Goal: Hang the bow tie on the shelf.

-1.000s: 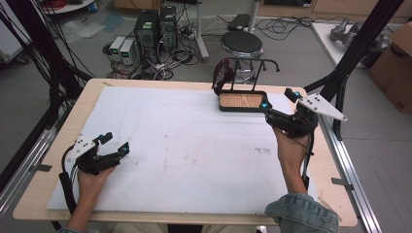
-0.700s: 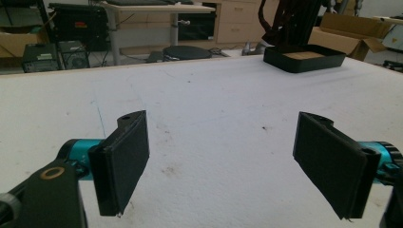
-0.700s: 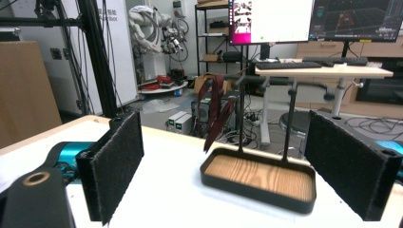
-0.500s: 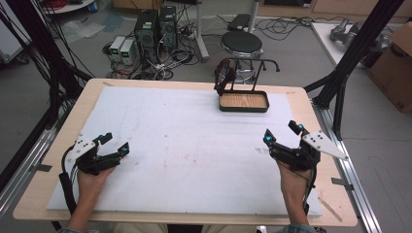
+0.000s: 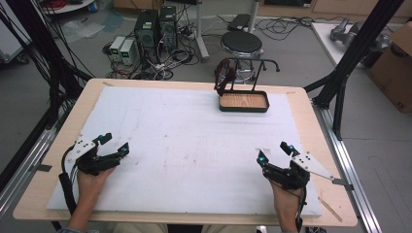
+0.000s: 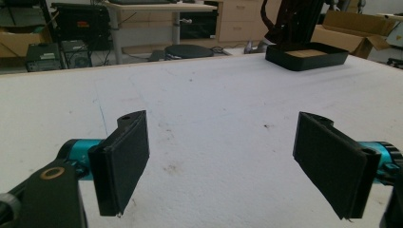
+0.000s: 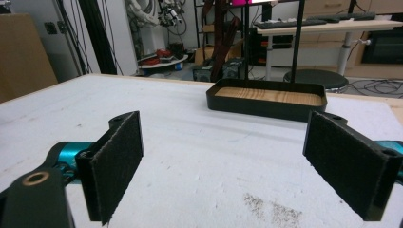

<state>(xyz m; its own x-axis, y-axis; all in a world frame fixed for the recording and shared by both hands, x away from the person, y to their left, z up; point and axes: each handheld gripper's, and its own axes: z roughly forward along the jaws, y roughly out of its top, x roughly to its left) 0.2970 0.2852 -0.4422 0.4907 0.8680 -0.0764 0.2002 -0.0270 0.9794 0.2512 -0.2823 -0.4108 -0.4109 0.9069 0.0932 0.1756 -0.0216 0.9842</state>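
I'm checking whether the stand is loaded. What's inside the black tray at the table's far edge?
The black tray shows a bare wooden floor; nothing lies in it. A dark red strap hangs from its rack, above the tray's left end.

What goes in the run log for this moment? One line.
left hand-held gripper: open, empty | right hand-held gripper: open, empty | tray stand: far edge, untouched

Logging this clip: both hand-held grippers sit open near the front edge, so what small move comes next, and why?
Probably none beyond resting. The right hand-held gripper and the left hand-held gripper both sit open and empty near the table's front, well apart from the wooden-bottomed tray stand at the far edge, where a dark strap hangs.
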